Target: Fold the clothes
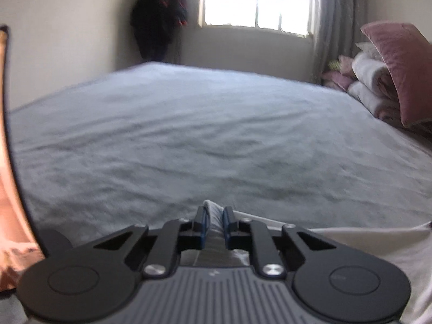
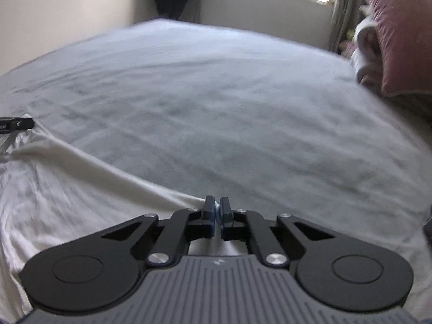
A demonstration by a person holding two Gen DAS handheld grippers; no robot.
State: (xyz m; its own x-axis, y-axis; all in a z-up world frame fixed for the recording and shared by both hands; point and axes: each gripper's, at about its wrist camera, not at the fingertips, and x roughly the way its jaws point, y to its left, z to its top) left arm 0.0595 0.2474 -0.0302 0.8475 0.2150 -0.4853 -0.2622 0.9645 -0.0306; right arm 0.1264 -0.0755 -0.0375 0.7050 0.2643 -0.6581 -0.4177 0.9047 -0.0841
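At the bottom of each frame, our left gripper (image 1: 213, 216) and right gripper (image 2: 216, 208) are each pinched tight on the far edge of a white garment (image 2: 67, 183), which spreads across the lower left of the right-wrist view over the grey bedspread (image 2: 216, 94). We judge a fold to be in hand, the edge stretched between both tools. Whichever way it travels next, both ends must move level together, pink pillows (image 1: 399, 70) sitting upper right.

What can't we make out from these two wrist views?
- White garment: its type and full outline; cut off by the right wrist view's left and bottom edges and the gripper body.
- Left gripper: only one tip shows at the right wrist view's left edge.
- Dark hanging garment: blurred, backlit by the window.
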